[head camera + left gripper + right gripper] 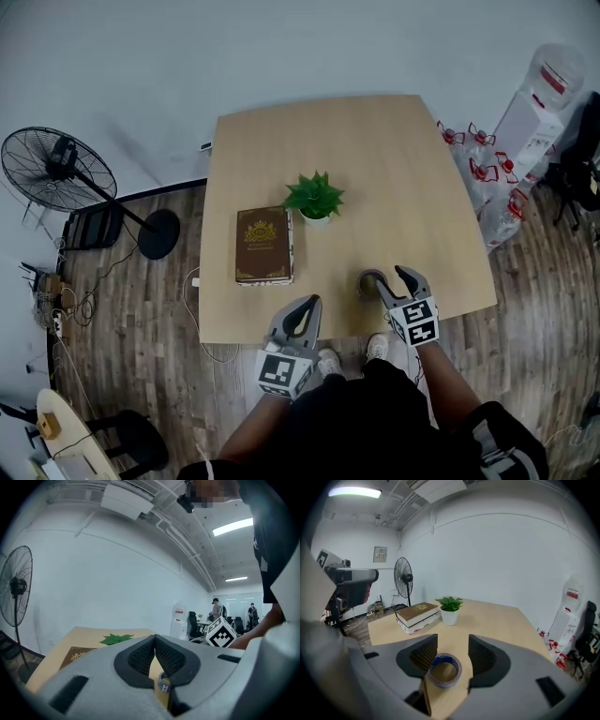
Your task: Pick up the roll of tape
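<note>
The roll of tape, grey with a blue inner rim, lies flat on the wooden table near its front edge. My right gripper is open around it: the roll sits between the two jaws, closer to the left pad, with a gap at the right one. In the head view the right gripper is low over the table's near edge and covers the roll. My left gripper hovers at the same edge, further left, with its jaws shut on nothing. In the left gripper view the tape shows through the gap under the closed jaws.
A brown book lies left of centre, and a small potted plant stands beside it. A standing fan is on the floor to the left. A water dispenser and office chairs are at the right.
</note>
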A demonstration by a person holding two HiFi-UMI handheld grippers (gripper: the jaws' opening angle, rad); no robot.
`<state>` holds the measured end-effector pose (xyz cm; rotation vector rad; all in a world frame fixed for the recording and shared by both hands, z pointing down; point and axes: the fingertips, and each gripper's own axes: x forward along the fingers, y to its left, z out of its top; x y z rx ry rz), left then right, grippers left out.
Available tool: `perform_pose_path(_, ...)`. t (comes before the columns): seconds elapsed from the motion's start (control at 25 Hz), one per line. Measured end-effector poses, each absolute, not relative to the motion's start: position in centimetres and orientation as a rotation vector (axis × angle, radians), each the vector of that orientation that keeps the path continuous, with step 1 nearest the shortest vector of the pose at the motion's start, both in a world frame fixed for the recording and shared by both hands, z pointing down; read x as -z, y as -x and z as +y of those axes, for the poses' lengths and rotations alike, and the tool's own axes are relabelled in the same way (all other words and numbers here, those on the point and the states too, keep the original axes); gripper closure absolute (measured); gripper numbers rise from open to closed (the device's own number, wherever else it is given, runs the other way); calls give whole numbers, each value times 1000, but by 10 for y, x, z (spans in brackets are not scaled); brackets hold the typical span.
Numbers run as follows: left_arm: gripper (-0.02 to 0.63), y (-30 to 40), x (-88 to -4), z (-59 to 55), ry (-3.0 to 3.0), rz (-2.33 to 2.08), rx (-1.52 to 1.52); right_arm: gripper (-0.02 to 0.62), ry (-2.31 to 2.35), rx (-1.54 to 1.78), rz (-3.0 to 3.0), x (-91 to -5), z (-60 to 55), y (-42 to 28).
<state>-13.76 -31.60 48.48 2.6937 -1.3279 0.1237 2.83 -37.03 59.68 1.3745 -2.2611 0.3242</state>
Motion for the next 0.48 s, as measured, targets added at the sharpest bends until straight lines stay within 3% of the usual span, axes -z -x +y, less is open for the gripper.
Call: perform_pose_path(0.48,601,136,-512,-328,-2575,-1421,-219,341,-1150,-430,-2141,-691,-398,-35)
